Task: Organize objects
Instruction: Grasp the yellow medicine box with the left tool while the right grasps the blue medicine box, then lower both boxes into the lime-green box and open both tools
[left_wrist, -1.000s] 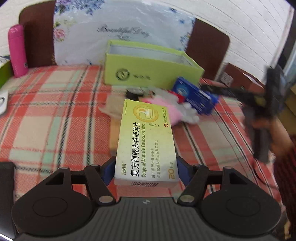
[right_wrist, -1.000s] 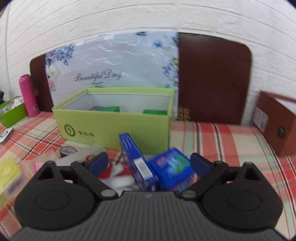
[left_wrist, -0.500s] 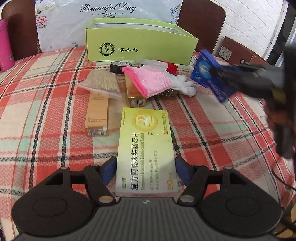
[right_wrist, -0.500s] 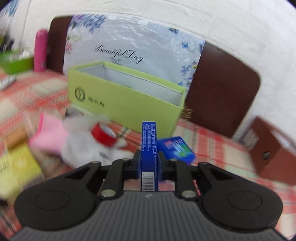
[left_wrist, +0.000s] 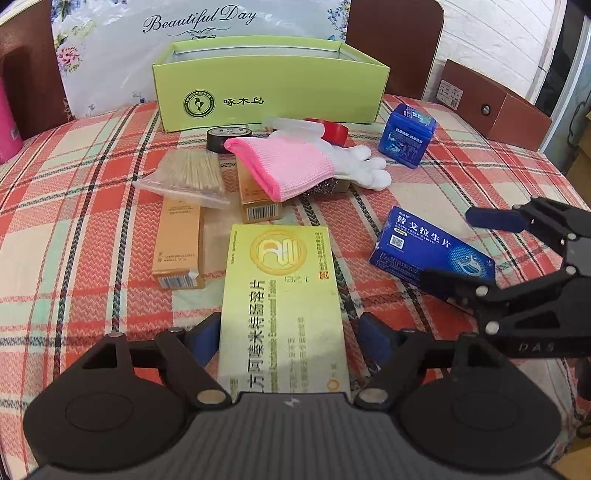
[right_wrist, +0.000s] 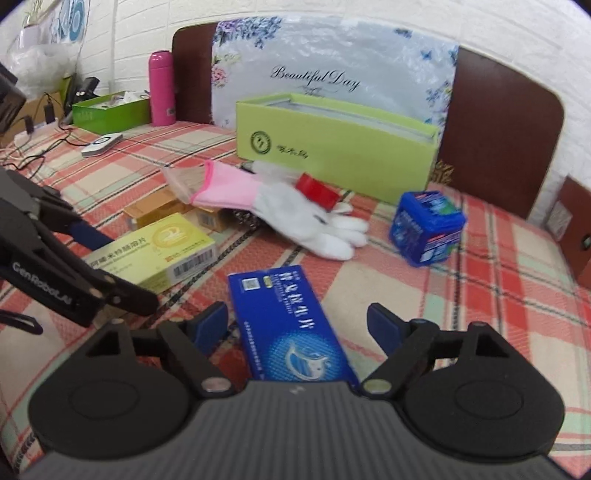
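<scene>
A yellow medicine box (left_wrist: 284, 295) lies flat on the plaid cloth between the fingers of my left gripper (left_wrist: 291, 339). Its jaws are opening, and a gap shows on each side of the box. A blue medicine box (right_wrist: 284, 302) lies flat to its right, between the fingers of my right gripper (right_wrist: 297, 326). Those jaws are opening too and stand clear of the box. The left wrist view shows the right gripper (left_wrist: 454, 249) straddling the blue medicine box (left_wrist: 424, 247). An open green box (left_wrist: 266, 88) stands at the back of the table.
Between the grippers and the green box lie a pink-and-white glove (left_wrist: 295, 166), black tape (left_wrist: 227, 136), red tape (left_wrist: 334, 131), a bag of sticks (left_wrist: 192, 173), two orange cartons (left_wrist: 179, 247) and a blue cube box (left_wrist: 406, 136). A brown box (left_wrist: 495, 103) stands far right and a pink bottle (right_wrist: 161, 88) far left.
The left gripper came down with the yellow box and loosened around it. The right gripper, shut on the blue box held on edge half a second ago, has laid it flat and opened.
</scene>
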